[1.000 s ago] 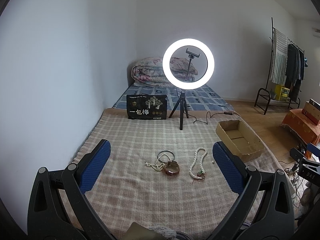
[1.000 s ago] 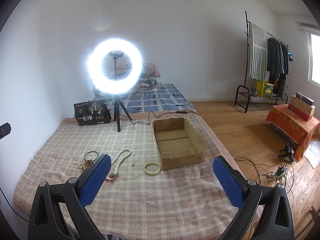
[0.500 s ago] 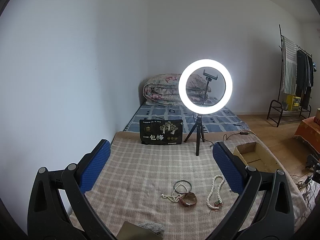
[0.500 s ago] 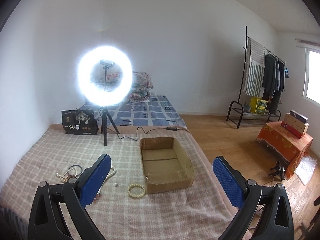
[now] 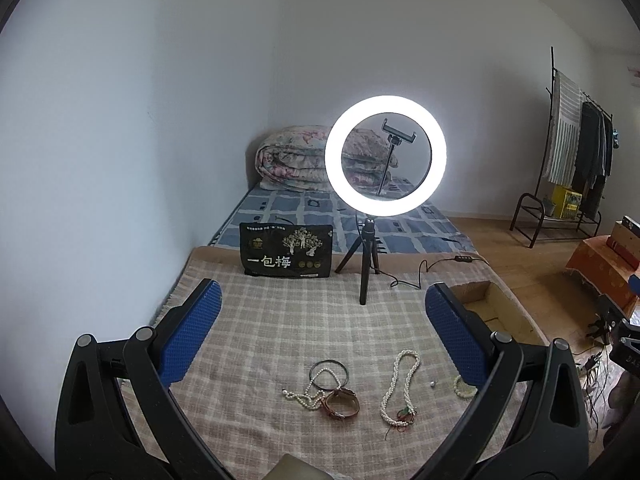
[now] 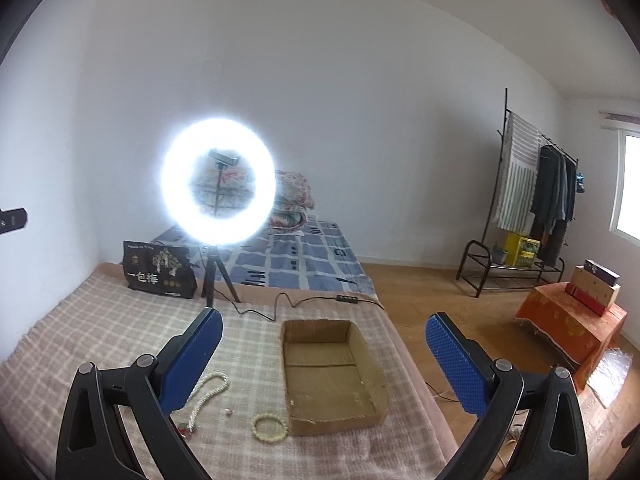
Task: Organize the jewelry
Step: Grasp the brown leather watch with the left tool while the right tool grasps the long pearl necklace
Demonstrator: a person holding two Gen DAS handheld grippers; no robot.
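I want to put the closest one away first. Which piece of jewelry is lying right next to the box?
The small cream bead bracelet, a closed little ring beside the cardboard box. The long white necklace lies farther left.

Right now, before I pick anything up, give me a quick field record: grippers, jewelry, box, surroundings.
left gripper: open, empty, above blanket
right gripper: open, empty
cardboard box: open top, nothing visible inside
beaded bracelet: on plaid blanket, just left of box
white bead necklace: loose on blanket
tangled pile: dark bangle, pearl strand, brown bracelet
small loose bead: between necklace and bracelet
ring light: lit, on tripod behind jewelry
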